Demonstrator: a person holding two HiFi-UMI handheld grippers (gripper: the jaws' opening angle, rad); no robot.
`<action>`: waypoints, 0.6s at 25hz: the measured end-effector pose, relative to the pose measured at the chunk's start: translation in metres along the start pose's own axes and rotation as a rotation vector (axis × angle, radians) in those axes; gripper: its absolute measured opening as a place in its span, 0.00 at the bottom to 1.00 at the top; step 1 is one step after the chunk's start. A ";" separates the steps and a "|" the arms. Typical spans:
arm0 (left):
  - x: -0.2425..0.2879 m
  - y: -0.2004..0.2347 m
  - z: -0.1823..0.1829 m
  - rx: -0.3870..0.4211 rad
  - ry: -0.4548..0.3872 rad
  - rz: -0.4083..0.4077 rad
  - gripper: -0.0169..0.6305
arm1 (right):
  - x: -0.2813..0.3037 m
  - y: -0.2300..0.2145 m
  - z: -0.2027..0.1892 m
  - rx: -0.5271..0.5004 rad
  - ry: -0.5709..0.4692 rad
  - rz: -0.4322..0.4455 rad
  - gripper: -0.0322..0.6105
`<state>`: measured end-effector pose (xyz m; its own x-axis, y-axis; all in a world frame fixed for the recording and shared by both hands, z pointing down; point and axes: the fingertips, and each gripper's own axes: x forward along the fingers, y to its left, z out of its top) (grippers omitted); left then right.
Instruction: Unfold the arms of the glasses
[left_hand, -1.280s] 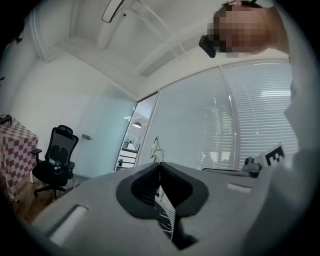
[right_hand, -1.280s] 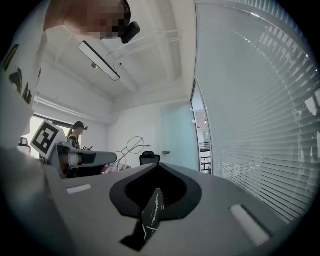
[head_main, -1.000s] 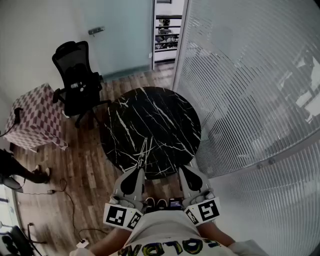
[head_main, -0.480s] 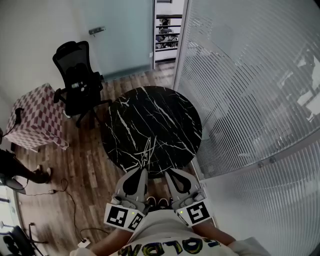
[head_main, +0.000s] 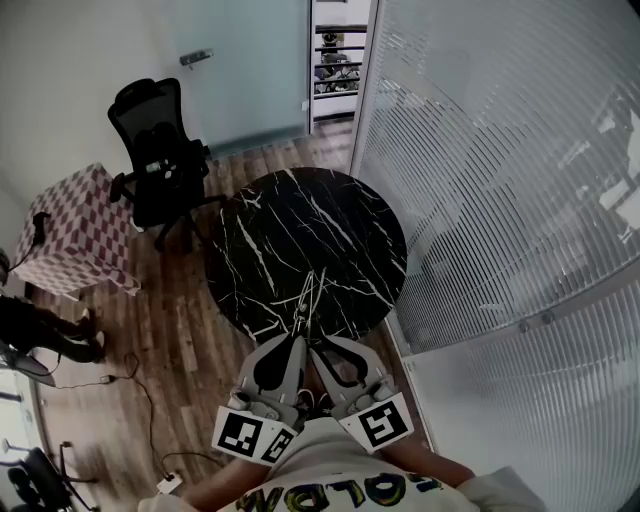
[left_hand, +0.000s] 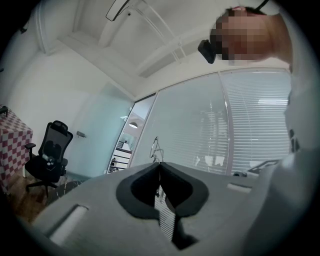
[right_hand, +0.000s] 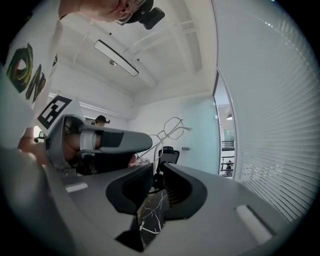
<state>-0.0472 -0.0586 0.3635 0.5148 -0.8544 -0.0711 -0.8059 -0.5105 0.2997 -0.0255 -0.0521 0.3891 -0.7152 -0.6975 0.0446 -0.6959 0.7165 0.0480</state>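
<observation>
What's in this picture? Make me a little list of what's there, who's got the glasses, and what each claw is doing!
place: round black marble table, with an office chair on its far left side
glasses: thin wire frame, held in the air over the table's near edge
left gripper: jaws together, pinching the glasses
right gripper: jaws opening, pads pressing on nothing; a thin glasses arm hangs close to the gap
arms unfolded: too thin to tell

The round table (head_main: 330, 220) was glossy black marble, the glasses (head_main: 308, 295) thin metal wire, the floor (head_main: 180, 340) wood planks.
</observation>
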 end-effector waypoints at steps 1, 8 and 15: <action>0.000 -0.002 0.000 -0.002 0.001 -0.002 0.03 | 0.001 0.001 0.000 -0.007 0.009 0.006 0.15; -0.001 -0.010 -0.003 -0.006 0.005 -0.020 0.03 | 0.003 0.010 -0.008 -0.058 0.061 0.042 0.17; -0.003 -0.009 -0.003 -0.001 0.010 -0.021 0.03 | -0.002 0.000 -0.007 -0.070 0.059 -0.002 0.09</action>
<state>-0.0407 -0.0514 0.3643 0.5340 -0.8427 -0.0681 -0.7948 -0.5278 0.2994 -0.0238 -0.0509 0.3965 -0.7075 -0.6992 0.1027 -0.6893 0.7148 0.1179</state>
